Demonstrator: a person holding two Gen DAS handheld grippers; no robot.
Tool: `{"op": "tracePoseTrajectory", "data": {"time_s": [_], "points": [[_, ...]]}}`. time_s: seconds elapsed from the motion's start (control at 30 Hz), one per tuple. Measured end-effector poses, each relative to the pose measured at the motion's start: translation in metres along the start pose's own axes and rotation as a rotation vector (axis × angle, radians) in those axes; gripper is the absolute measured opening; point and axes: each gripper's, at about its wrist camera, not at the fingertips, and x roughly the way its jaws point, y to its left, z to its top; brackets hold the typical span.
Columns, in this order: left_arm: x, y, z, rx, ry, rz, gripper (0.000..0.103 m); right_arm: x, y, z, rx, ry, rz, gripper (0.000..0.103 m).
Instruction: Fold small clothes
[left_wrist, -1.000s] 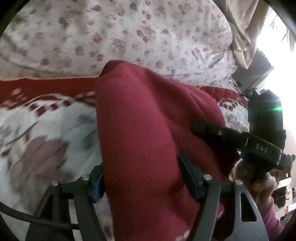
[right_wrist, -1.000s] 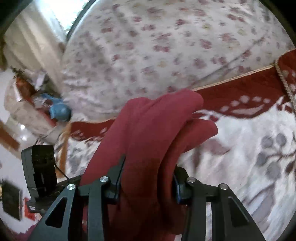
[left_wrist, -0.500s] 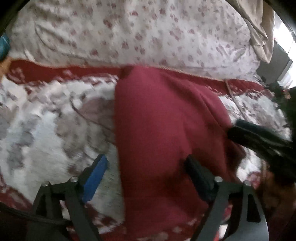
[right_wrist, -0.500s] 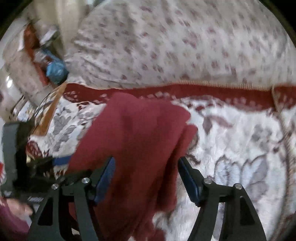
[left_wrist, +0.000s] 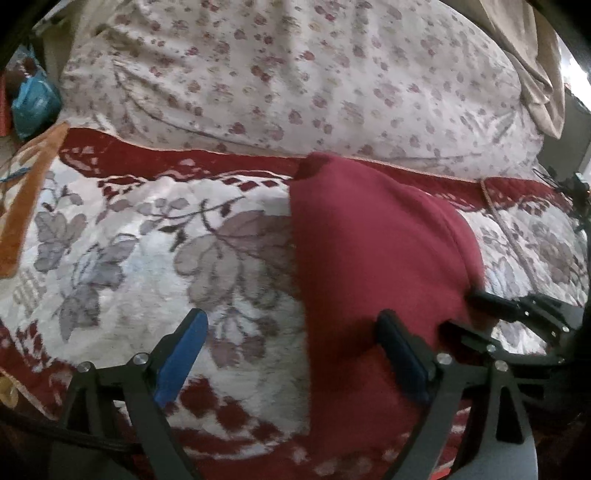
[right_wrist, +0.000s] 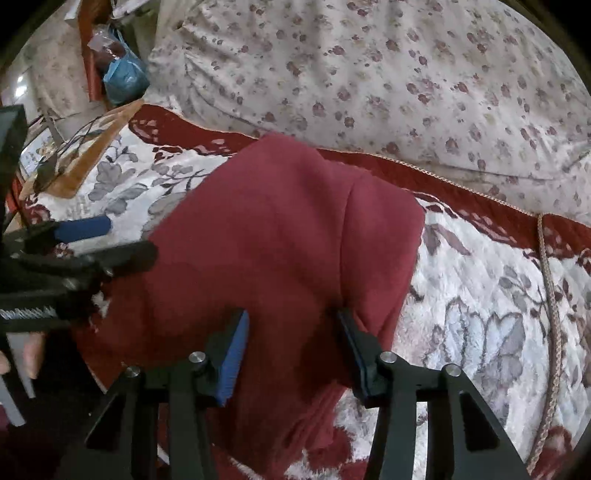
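Fingers of my left gripper (left_wrist: 291, 354) stand wide and are opening; the red garment (left_wrist: 373, 266) lies partly between them, its left edge well clear of the blue pad on the left, while the right finger lies against the cloth without any pinch. My right gripper (right_wrist: 291, 354) is closing, with a bunched fold of the same garment (right_wrist: 280, 236) between its fingers; I see a gap at the left pad and the right pad at the cloth's edge, so it does not pinch yet. From the right camera, the left gripper (right_wrist: 105, 240) shows at the left edge, just beside the garment, with a hand (right_wrist: 29, 350) under it. The garment lies flat on the flowered blanket (left_wrist: 129, 251), running away from me to the blanket's red border. Beyond that border rises a pale quilt (left_wrist: 295, 74) with small red flowers. Far left, past the blanket's corner, sits a blue bag (right_wrist: 123, 79).
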Motion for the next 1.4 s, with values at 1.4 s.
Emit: {"op": "tracePoseTrajectory", "data": {"time_s": [1.4], "points": [[-0.038, -0.014, 0.004, 0.042, -0.143, 0.145, 0.092, -0.037, -0.002, 0.010, 0.210, -0.090, -0.093, 0.090]]}}
